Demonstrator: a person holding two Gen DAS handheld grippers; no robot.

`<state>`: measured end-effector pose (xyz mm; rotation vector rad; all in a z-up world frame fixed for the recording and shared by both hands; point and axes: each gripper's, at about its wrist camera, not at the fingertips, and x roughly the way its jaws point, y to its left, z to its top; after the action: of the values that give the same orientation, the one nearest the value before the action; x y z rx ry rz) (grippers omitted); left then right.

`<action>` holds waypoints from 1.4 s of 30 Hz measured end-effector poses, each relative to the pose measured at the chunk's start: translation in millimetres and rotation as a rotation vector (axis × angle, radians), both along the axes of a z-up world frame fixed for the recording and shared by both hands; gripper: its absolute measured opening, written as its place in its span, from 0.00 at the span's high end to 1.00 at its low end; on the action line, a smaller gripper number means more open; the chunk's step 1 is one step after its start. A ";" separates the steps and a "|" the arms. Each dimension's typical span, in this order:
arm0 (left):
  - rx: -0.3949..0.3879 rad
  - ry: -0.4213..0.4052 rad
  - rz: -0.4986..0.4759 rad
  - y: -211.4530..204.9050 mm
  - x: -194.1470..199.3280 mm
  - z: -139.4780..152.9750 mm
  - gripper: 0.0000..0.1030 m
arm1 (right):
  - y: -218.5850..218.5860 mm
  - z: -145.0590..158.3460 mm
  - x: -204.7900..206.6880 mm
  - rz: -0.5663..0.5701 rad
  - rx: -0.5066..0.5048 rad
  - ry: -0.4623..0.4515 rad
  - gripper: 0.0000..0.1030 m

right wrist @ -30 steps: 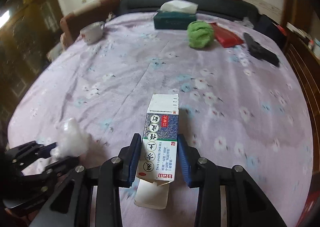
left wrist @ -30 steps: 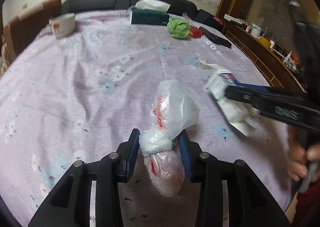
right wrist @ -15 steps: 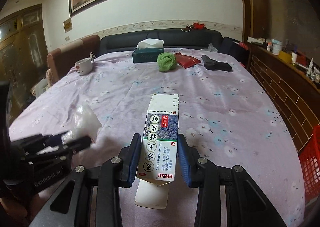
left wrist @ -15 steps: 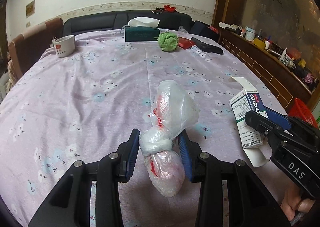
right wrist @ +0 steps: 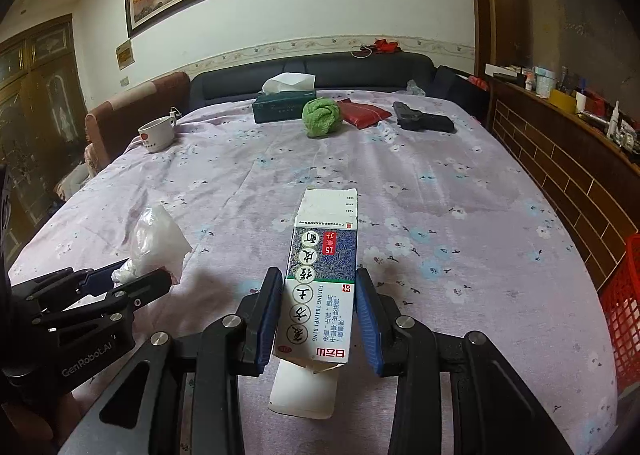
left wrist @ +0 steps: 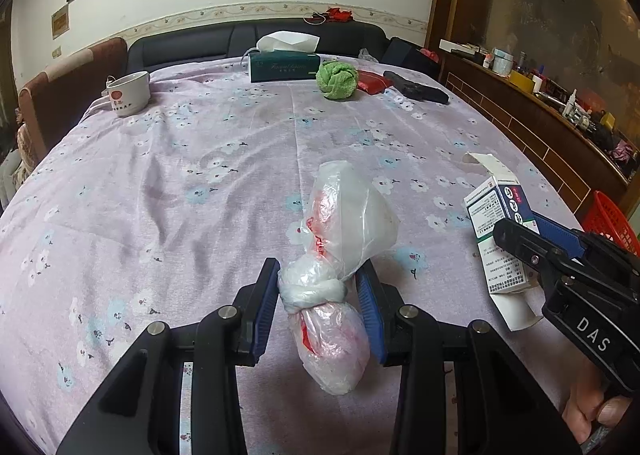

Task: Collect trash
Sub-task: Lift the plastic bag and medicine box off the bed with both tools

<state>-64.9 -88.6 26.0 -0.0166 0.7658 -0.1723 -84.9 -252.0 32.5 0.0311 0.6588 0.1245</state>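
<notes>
My left gripper (left wrist: 318, 287) is shut on a knotted clear plastic bag (left wrist: 340, 239) with red print, held above the purple flowered tablecloth (left wrist: 180, 175). My right gripper (right wrist: 318, 295) is shut on an empty medicine box (right wrist: 320, 279) with open flaps, also held above the cloth. The box and right gripper show at the right of the left wrist view (left wrist: 500, 231). The bag and left gripper show at the left of the right wrist view (right wrist: 156, 243).
At the far side of the table stand a white cup (left wrist: 128, 93), a green tissue box (left wrist: 284, 63), a green cloth ball (left wrist: 337, 79), a red pouch (left wrist: 372, 81) and a black object (left wrist: 420, 91). A red basket (right wrist: 624, 303) stands off the table's right edge.
Both grippers have lifted and tilted up with their loads, so the far wall now shows. The right gripper with the box has drawn away to the right of the bag.
</notes>
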 end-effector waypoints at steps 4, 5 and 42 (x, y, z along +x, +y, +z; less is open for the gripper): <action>-0.004 -0.003 -0.002 0.3 -0.2 0.4 0.64 | 1.5 -0.8 1.0 -0.002 -0.016 0.006 0.62; -0.005 -0.003 -0.003 0.5 0.1 0.3 0.64 | 1.3 -1.0 0.9 -0.005 -0.017 0.007 0.62; -0.009 -0.007 -0.004 1.0 -1.2 0.6 0.64 | -0.1 13.1 -12.9 -0.005 0.003 0.004 0.62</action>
<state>-66.1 -87.6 26.6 -0.0227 0.7584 -0.1795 -97.8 -252.1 45.5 0.0357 0.6629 0.1203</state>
